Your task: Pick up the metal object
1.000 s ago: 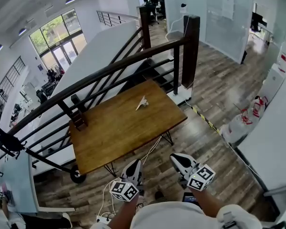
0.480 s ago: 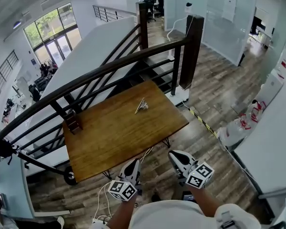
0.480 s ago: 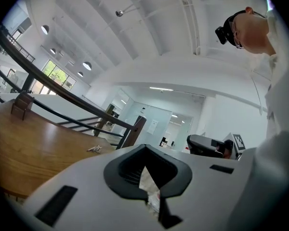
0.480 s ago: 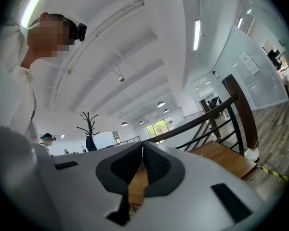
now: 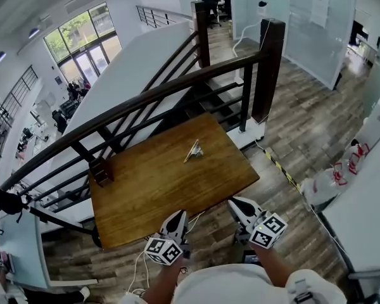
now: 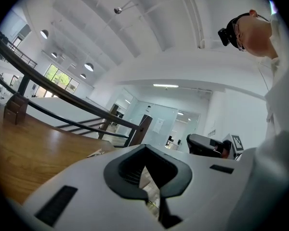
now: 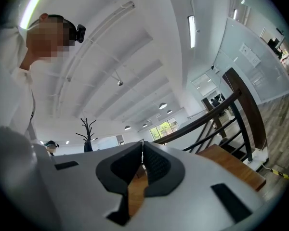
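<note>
A dark handrail (image 5: pixel 145 97) on black bars ran behind the wooden table (image 5: pixel 145 195), fencing it off from the staircase (image 5: pixel 206 100) beyond, and a heavy newel post (image 5: pixel 269 68) stood past the table's far right corner. A small dark block (image 5: pixel 102 170) sat at the far left corner, well apart from the metal object (image 5: pixel 194 151) — a thin, pale, angular piece that lay near the far edge, right of the middle. Bare wood stretched from the object to the near edge. To the right the plank floor (image 5: pixel 297 119) lay open, crossed by a strip of yellow-and-black tape (image 5: pixel 282 170) that ran off from the table's right corner, with white bags marked in red (image 5: pixel 342 173) farther out. Pale cables (image 5: pixel 139 265) trailed on the floor by the near edge.

Both tools hung on the person's side of the table, side by side and pointed towards it: the left gripper (image 5: pixel 179 215) at the near edge and the right gripper (image 5: pixel 235 202) just short of it, by the near right corner, each marker cube towards the person. In its own view the left gripper (image 6: pixel 144 147) had its jaw tips pressed together with nothing between them — the right gripper (image 7: pixel 142 143) was closed and empty in the same way, and neither touched the table or the object
</note>
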Available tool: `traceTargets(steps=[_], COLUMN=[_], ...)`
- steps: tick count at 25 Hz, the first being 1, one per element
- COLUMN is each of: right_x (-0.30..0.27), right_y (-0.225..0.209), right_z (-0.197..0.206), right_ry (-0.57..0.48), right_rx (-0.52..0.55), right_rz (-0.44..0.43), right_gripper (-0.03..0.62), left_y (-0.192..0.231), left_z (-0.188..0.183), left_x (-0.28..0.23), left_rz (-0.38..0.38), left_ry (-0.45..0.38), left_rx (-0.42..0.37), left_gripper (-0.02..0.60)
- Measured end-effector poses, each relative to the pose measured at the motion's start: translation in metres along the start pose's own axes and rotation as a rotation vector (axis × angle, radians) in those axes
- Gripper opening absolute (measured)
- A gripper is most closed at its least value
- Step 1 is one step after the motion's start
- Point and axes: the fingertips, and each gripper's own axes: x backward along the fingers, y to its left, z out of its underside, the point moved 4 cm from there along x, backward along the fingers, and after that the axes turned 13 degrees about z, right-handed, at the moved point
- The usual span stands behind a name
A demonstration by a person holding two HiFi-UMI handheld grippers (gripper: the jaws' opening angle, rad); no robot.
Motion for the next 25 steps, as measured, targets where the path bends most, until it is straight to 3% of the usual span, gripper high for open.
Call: traceTargets(steps=[6, 13, 20, 25], right_x=[-0.031, -0.065, -0.113, -0.155], right_y=[-0.072, -0.137, -0.171, -0.182], right_z=[-0.032, -0.070, -0.061, -0.042], right_ry=[0.005, 0.057, 0.131, 0.179], right_rx=[-0.058, -0.084, -0.146, -0.176], right_rz=[-0.053, -0.137, -0.217, -0.223], right_gripper=[0.025, 0.026, 0.026, 0.026], left_y=[0.013, 0.016, 0.035, 0.078], left_z=[-0.001, -0.027, -0.037, -0.039], left_x=[-0.073, -0.136, -0.158, -0.153], left_rz=[-0.057, -0.147, -0.266, -0.327], left_ry=[-0.002, -0.038, -0.061, -0.056], left_rx=[0.031, -0.017, -0.028, -0.041], left_gripper=[0.009, 0.009, 0.009, 0.009])
